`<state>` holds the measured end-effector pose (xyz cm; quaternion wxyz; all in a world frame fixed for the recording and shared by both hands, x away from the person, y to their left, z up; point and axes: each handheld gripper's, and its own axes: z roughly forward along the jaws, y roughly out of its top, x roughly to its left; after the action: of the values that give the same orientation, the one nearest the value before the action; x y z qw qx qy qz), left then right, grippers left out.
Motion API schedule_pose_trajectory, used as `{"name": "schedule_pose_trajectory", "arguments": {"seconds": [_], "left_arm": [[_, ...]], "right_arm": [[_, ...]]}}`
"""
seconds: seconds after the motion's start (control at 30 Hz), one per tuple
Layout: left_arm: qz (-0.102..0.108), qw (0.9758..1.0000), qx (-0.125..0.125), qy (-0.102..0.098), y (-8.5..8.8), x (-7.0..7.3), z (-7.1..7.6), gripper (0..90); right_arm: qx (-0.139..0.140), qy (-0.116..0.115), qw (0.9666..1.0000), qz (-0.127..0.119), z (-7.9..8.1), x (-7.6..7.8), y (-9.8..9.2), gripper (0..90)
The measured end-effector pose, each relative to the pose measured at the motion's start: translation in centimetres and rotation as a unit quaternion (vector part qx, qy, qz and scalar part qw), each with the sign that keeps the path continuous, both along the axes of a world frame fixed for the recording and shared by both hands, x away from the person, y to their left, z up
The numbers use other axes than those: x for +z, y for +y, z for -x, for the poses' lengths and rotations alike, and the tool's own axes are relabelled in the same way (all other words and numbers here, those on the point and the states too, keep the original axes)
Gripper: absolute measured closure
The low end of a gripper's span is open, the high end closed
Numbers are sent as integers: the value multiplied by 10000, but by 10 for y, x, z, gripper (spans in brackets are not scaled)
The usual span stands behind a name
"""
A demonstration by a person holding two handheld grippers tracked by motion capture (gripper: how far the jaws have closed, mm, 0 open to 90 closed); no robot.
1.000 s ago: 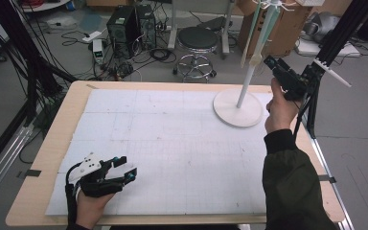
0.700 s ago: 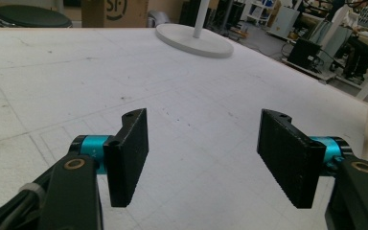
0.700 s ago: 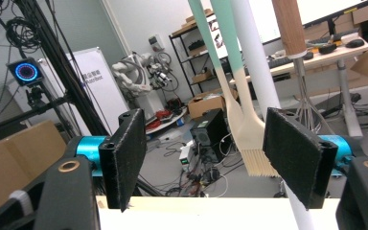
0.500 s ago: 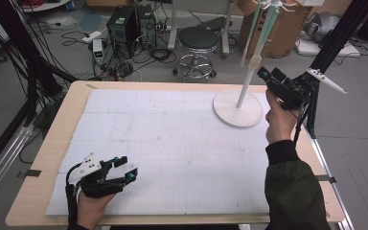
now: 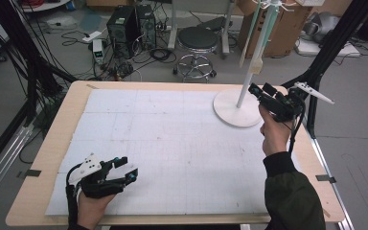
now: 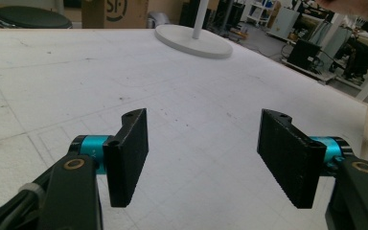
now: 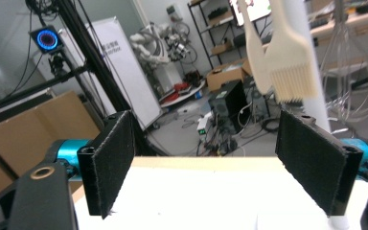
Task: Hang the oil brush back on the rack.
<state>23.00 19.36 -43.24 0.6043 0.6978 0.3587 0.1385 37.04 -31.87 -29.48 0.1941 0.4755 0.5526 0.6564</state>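
Observation:
A white stand with a round base (image 5: 237, 114) and a thin pole (image 5: 248, 67) stands at the table's back right, and cream utensils (image 5: 255, 64) hang from it. My right gripper (image 5: 260, 89) is held in the air just right of the pole, level with its lower part. Its jaws have just been opening and nothing is between them. In the right gripper view a cream brush (image 7: 290, 72) and a spatula (image 7: 255, 48) hang above the open right gripper (image 7: 206, 143). My left gripper (image 5: 128, 167) rests low over the white mat (image 5: 172, 143) at the front left, open and empty (image 6: 201, 143).
The wooden table (image 5: 57, 143) carries the white mat. A black frame leg (image 5: 326, 52) rises just right of the right hand. Behind the table stand a stool (image 5: 197, 40), computer cases (image 5: 124, 26) and cardboard boxes. The stand's base (image 6: 194, 40) lies far ahead in the left gripper view.
The right hand has come down and a little left, closer to the stand's pole, and its jaws stand wider. The left hand and gripper have not moved.

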Motion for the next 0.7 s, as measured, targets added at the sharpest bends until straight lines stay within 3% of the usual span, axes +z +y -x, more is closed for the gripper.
{"name": "schedule_pose_trajectory", "arguments": {"seconds": [0.7], "left_arm": [[-10, 10000, 2, 4, -5, -1, -4, 327]], "right_arm": [[172, 141, 9996, 154, 16, -23, 5, 202]]}}
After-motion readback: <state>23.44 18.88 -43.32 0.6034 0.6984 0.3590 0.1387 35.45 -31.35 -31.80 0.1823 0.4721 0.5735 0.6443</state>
